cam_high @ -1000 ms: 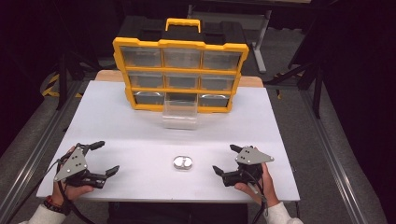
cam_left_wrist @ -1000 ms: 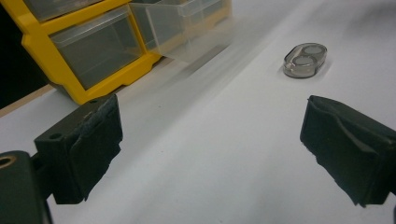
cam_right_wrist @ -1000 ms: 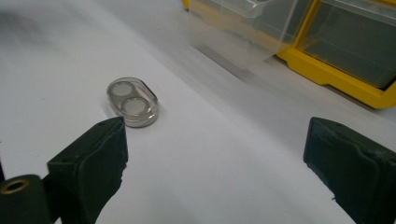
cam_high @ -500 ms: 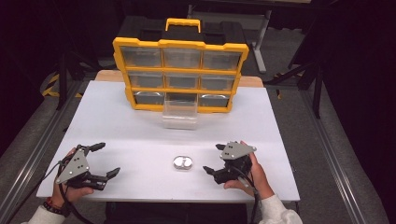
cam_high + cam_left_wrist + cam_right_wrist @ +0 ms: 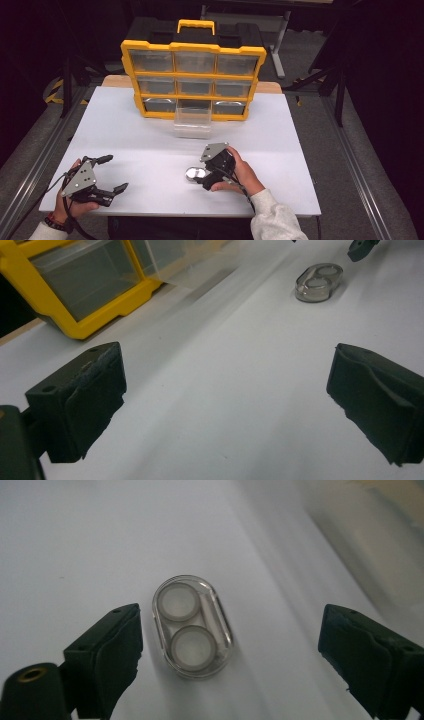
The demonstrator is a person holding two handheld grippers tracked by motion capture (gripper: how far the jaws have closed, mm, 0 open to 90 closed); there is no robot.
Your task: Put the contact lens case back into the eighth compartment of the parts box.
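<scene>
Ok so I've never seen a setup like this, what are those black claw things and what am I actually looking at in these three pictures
A person sits at a white table holding a hand-operated gripper in each hand. One picture looks down from above the table. The other two come from small cameras riding on each gripper, looking out along its two black fingers.

On the table stand a yellow organizer of clear drawers, one clear drawer pulled out in front of it, and a small clear oval case with two round white discs inside.

The left gripper rests open near the table's front edge, holding nothing. The right gripper is at the case, its fingers wide apart on either side, not touching it. Nothing is held yet.
</scene>
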